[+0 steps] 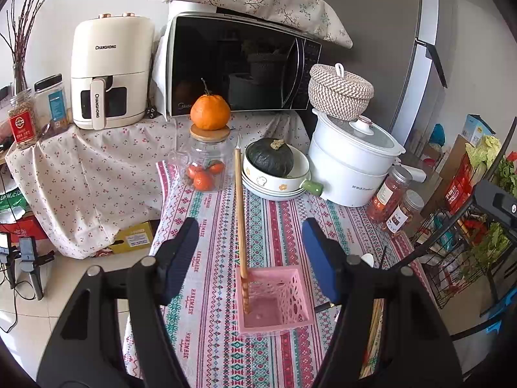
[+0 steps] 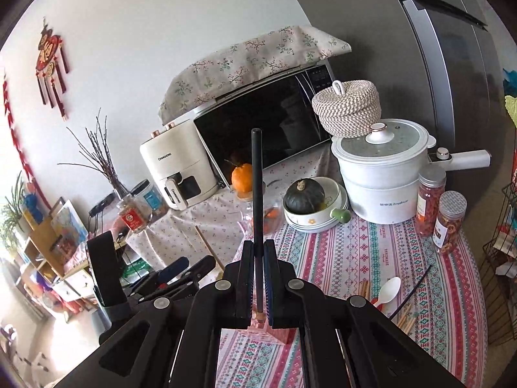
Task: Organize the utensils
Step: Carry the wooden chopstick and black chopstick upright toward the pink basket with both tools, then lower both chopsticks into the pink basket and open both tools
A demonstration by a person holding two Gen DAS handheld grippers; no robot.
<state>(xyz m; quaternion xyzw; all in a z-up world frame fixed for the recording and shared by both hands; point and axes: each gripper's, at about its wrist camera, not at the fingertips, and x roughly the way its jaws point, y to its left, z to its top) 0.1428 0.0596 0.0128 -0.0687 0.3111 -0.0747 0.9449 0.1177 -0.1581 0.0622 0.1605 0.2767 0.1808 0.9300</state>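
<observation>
A pink plastic basket [image 1: 284, 294] stands on the patterned tablecloth in the left wrist view, with one wooden chopstick [image 1: 240, 220] leaning in it. My left gripper [image 1: 250, 252] is open and empty, just above and behind the basket. My right gripper [image 2: 258, 278] is shut on a black chopstick [image 2: 257, 187] that points up and away, held over the basket's corner [image 2: 278, 334]. Loose wooden chopsticks [image 2: 363, 289], a white spoon [image 2: 389, 289] and another black chopstick [image 2: 412, 291] lie on the cloth at the right. My left gripper also shows in the right wrist view [image 2: 184, 271].
At the back stand a glass jar of tangerines [image 1: 206, 168], a bowl with a dark squash [image 1: 274, 171], a white pot [image 1: 352, 165], a microwave [image 1: 239, 64] and an air fryer [image 1: 110, 71]. Two snack jars [image 2: 439, 207] and a wire rack [image 1: 465, 245] are at the right.
</observation>
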